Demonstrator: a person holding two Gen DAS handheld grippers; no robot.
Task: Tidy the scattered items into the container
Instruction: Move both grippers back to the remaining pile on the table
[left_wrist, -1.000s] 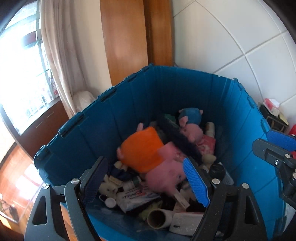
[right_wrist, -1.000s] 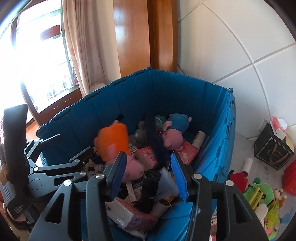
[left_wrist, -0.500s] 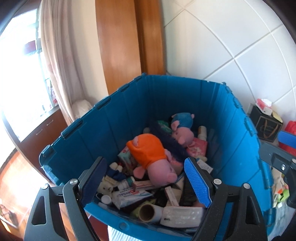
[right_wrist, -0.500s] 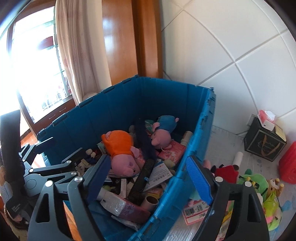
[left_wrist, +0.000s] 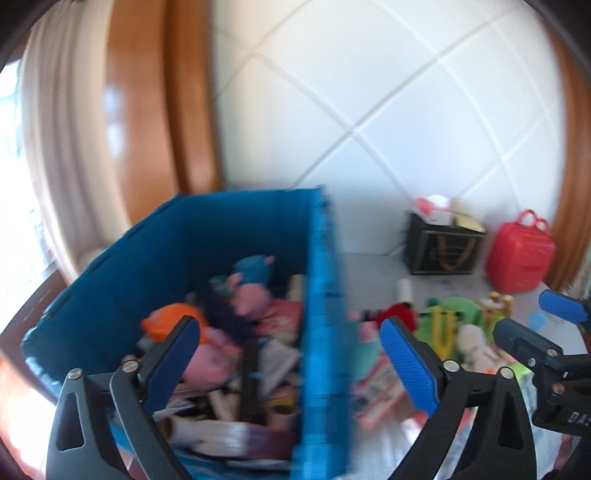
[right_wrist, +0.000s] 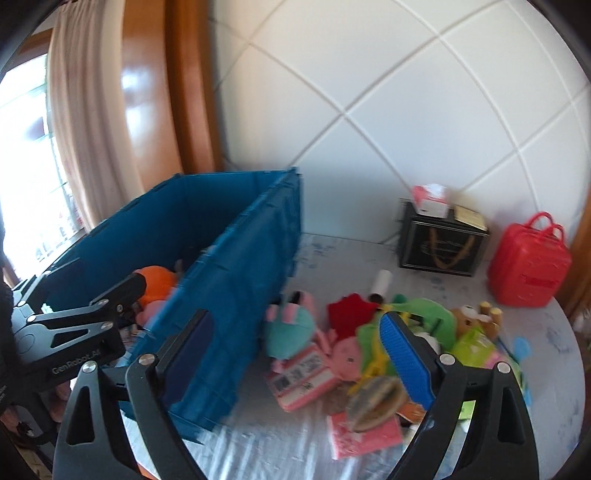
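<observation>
Both sets of tongs have just been opening and now stand spread wide w/ nothing between them – left tongs (left_wrist: 291, 354) straddle the near wall of the blue container (right_wrist: 236, 280), right tongs (right_wrist: 295, 358) hang over the scattered pile.

The container sits at the left side of the surface (right_wrist: 554, 369), already holding an orange-and-pink plush (left_wrist: 173, 325), a blue-and-pink plush (left_wrist: 251, 280) and assorted boxes. Items not yet tidied lie right of it: a teal plush (right_wrist: 291, 332) just beside the container's outer wall, a pink packet (right_wrist: 303, 380), a red star plush (right_wrist: 351, 310), green toys (right_wrist: 424, 317), a pink card (right_wrist: 365, 432) near the front edge.

Risks, as I judge them:
- Pile is dense and overlapping – closing on one piece prob. drags a neighbour, or pinches two and drops one short of the container.
- Flat packets lie flush on the surface; pads may slide over them.
- The wall is tall, so a low carry could clip its rim.
- The two tongs sit close together; both reaching right could collide.
- Pics are blurred, so exact item edges are hard to read.

Room: bare surface toward the right edge and in front of the black box (right_wrist: 439, 243) and red case (right_wrist: 528, 269) at the back. The tight spot is between container wall and teal plush.
</observation>
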